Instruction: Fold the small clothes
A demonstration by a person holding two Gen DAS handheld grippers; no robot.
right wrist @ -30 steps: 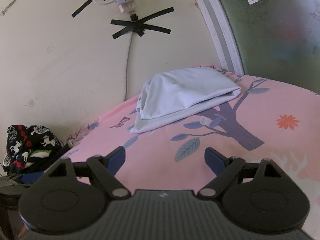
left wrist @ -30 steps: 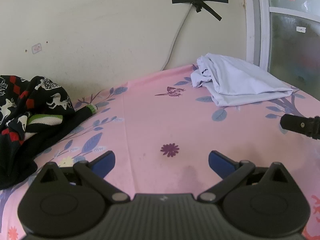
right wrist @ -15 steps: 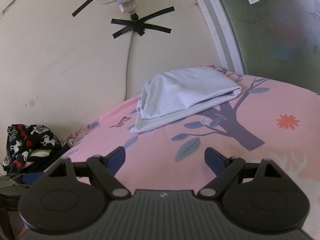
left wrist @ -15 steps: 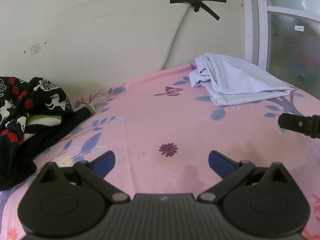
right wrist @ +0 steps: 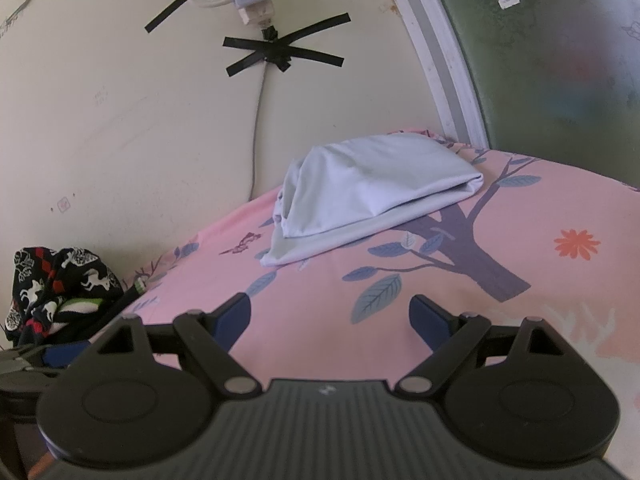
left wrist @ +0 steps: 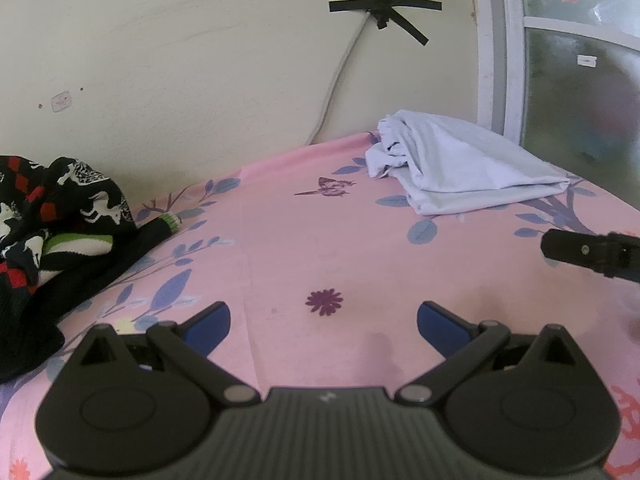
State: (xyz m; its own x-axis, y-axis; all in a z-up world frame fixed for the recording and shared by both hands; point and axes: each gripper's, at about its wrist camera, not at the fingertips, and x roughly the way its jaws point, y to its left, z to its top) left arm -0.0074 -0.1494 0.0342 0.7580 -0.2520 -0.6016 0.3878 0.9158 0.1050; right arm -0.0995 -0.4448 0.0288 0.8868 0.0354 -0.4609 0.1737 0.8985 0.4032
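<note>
My gripper pads (left wrist: 208,326) are blue on black arms. Sheet (left wrist: 360,248) is pink with blue-grey leaves, a purple flower and butterfly, and an orange flower. Folded cloth (right wrist: 372,196) is plain pale lavender-white. Crumpled garment (left wrist: 52,220) is black with white horses, red diamonds and green-white stripes.

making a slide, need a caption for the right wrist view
Open right gripper over pink sheet, folded pale garment ahead, patterned black sweater far left.

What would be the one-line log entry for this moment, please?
left gripper: open, empty | right gripper: open, empty | white garment: folded, near wall | patterned black garment: unfolded heap, left side | sheet: pink
</note>
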